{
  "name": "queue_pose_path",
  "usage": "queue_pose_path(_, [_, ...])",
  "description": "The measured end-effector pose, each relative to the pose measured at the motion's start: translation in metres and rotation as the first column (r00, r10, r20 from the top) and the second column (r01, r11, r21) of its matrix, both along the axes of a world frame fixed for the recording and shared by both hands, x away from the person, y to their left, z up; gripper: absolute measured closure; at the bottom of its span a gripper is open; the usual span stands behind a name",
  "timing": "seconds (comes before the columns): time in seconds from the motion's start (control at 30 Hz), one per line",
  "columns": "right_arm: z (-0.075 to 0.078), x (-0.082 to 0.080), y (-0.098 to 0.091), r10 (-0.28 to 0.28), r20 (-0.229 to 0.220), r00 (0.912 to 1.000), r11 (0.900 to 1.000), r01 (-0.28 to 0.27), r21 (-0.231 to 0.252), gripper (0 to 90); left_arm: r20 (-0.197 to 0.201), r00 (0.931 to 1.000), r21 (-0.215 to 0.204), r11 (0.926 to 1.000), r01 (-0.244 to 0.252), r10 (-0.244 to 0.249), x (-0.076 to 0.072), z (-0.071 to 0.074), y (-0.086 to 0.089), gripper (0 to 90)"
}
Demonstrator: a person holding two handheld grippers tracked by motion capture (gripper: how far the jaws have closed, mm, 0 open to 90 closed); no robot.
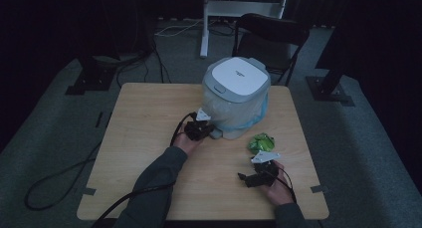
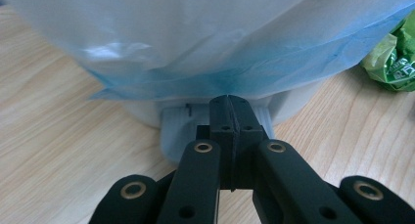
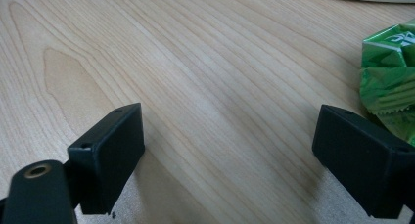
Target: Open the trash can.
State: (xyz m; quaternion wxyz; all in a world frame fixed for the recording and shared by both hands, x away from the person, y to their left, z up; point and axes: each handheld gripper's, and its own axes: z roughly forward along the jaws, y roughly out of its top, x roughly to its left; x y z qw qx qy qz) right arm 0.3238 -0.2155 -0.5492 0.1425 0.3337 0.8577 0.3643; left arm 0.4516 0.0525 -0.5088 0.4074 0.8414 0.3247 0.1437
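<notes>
Two closed jaws of the left gripper (image 2: 228,102) press at the bin's pedal (image 2: 173,131), holding nothing; they could slip off and snag the bag (image 2: 205,43). Right gripper (image 3: 227,150) rests wide open, empty, beside the green wrapper (image 3: 389,82).

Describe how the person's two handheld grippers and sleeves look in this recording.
Both the left gripper and right gripper are black, each topped by a grey three-cornered plate and trailing a black cable. Their jaws are blocky black pads on linkage arms with brass-coloured rivets. The person wears dark long sleeves.
</notes>
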Motion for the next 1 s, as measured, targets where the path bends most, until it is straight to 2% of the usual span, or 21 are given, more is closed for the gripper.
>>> queue_pose_path(0.13, [0.0, 0.0, 0.0, -0.001, 0.0, 1.0, 1.0, 0.001, 0.001, 11.0, -0.007, 0.9999, 0.015, 0.9998, -0.01, 0.01, 0.001, -0.008, -0.008, 90.0])
queue_pose_path(0.17, [0.0, 0.0, 0.0, -0.001, 0.0, 1.0, 1.0, 0.001, 0.001, 11.0, 0.003, 1.0, 0.017, 0.9998, -0.004, 0.004, 0.0, -0.009, -0.007, 90.0])
queue_pose_path(0.2, [0.0, 0.0, 0.0, -0.001, 0.0, 1.0, 1.0, 0.001, 0.001, 11.0, 0.0, 1.0, 0.005, 0.9999, -0.01, 0.01, 0.0, -0.01, -0.007, 90.0])
queue_pose_path(0.4, [0.0, 0.0, 0.0, -0.002, -0.001, 1.0, 1.0, 0.002, 0.001, 11.0, 0.011, 0.9999, 0.012, 0.9999, -0.009, 0.008, -0.003, -0.01, -0.004, 90.0])
queue_pose_path(0.57, [0.0, 0.0, 0.0, -0.002, 0.0, 1.0, 1.0, 0.002, 0.0, 11.0, 0.02, 0.9995, -0.002, 0.9998, -0.022, 0.022, -0.004, -0.012, -0.003, 89.3])
queue_pose_path(0.67, [0.0, 0.0, 0.0, -0.002, 0.0, 1.0, 1.0, 0.002, 0.0, 11.0, 0.048, 0.9978, 0.008, 0.9989, -0.046, 0.045, -0.006, -0.012, -0.004, 88.0])
queue_pose_path(0.83, [0.0, 0.0, 0.0, -0.002, 0.0, 1.0, 1.0, 0.002, 0.0, 11.0, 0.028, 0.9988, -0.005, 0.9992, -0.04, 0.04, -0.005, -0.013, -0.001, 90.0])
queue_pose_path(0.9, [0.0, 0.0, 0.0, -0.002, 0.0, 1.0, 1.0, 0.002, 0.0, 11.0, 0.026, 0.9993, 0.021, 0.9994, -0.026, 0.026, -0.004, -0.012, -0.002, 90.0])
queue_pose_path(1.0, [0.0, 0.0, 0.0, -0.002, 0.0, 1.0, 1.0, 0.002, 0.0, 11.0, 0.019, 0.9996, 0.013, 0.9997, -0.022, 0.022, -0.003, -0.013, 0.0, 90.0])
